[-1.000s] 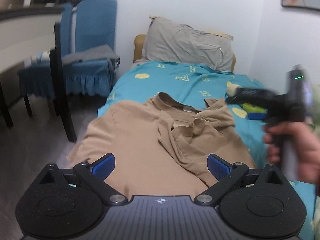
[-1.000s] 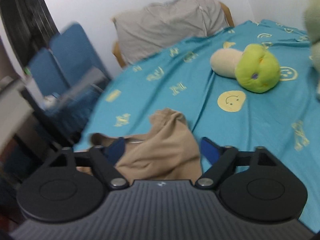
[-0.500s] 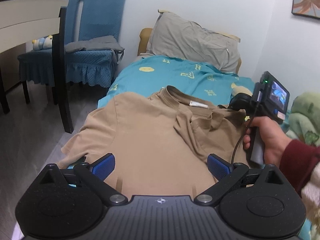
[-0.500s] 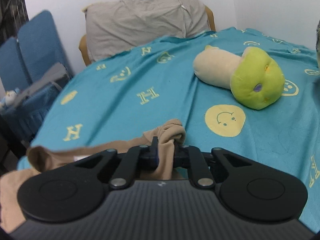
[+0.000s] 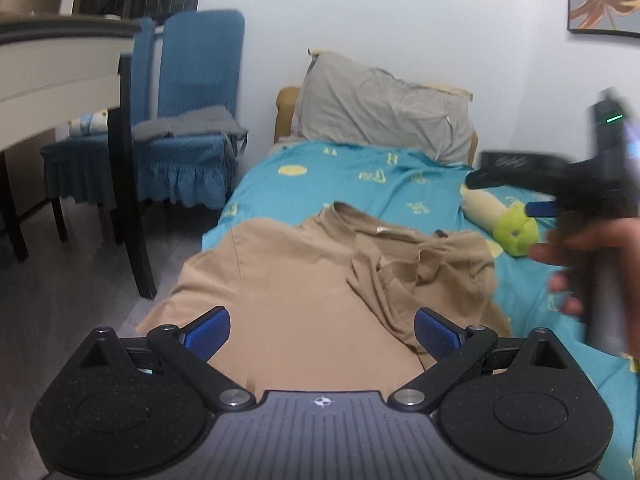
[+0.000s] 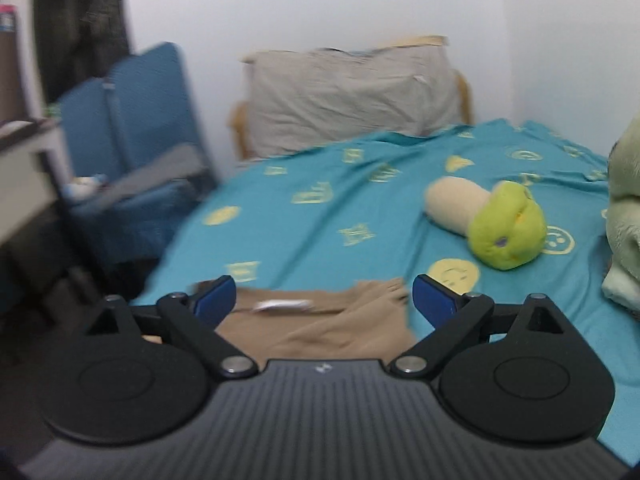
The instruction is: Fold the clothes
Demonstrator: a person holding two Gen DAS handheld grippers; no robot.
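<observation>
Currently a tan T-shirt (image 5: 304,292) lies spread on the bed (image 5: 320,176), collar toward the grey pillow (image 5: 384,116), with the sleeve on the shirt's right side bunched over its chest. The left gripper (image 5: 322,330) hovers over the shirt's lower body, fingers spread and empty. The right gripper (image 6: 324,298) hangs above the collar, fingers likewise spread. Judging by the rumpled sleeve, the shirt awaits flattening or folding; the next grasp calls for an edge of the shirt.

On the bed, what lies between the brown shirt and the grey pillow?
Only bare teal bedsheet separates the brown shirt from the grey pillow; the right wrist view shows this best. The plush toy sits off to the side.
</observation>
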